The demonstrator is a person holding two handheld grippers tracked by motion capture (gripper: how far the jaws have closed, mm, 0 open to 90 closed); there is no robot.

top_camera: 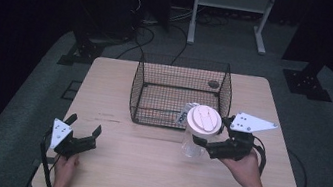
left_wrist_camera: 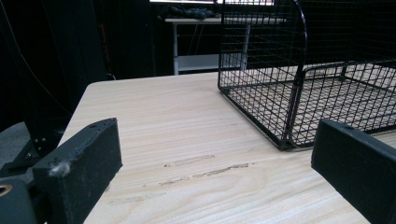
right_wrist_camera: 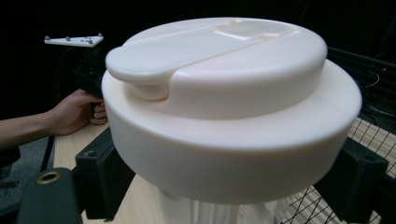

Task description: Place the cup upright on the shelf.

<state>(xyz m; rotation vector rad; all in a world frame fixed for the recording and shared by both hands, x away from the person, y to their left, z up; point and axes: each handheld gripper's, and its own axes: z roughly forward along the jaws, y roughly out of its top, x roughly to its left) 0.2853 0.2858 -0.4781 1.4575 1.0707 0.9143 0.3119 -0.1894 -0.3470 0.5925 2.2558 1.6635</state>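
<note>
- The jar (top_camera: 197, 134), a clear container with a wide cream lid (right_wrist_camera: 224, 98), is held just in front of the wire basket (top_camera: 156, 84), near its front right corner. Whether its base rests on the worktop (top_camera: 143, 165) or hangs just above it I cannot tell.
- The right tool (top_camera: 208, 143) is clamped on the jar's clear body right under the lid; in the right gripper view one black jaw shows on each side, below the lid's overhang.
- The left tool (top_camera: 84, 126) rests near the front left of the worktop with its jaws apart and nothing between them, well away from the jar.
- Handling, as I judge it: the jar looks empty, so it should be light. The clear wall is smooth and may be slippery, and if it is thin plastic it may flex under a hard squeeze.
- The lid is much wider than the body, so the lid's rim acts as a stop above the jaws; a grip just beneath it is the safest place, since the jar cannot slide down through the jaws.
- The lid has a raised flap on top; whether it is snapped or screwed on firmly cannot be told, so lifting by the lid alone would be a risk.
- A small packet (top_camera: 184, 115) lies in the basket near the jar, and the basket's wire wall stands close enough to catch the lid if the jar swings.
</note>
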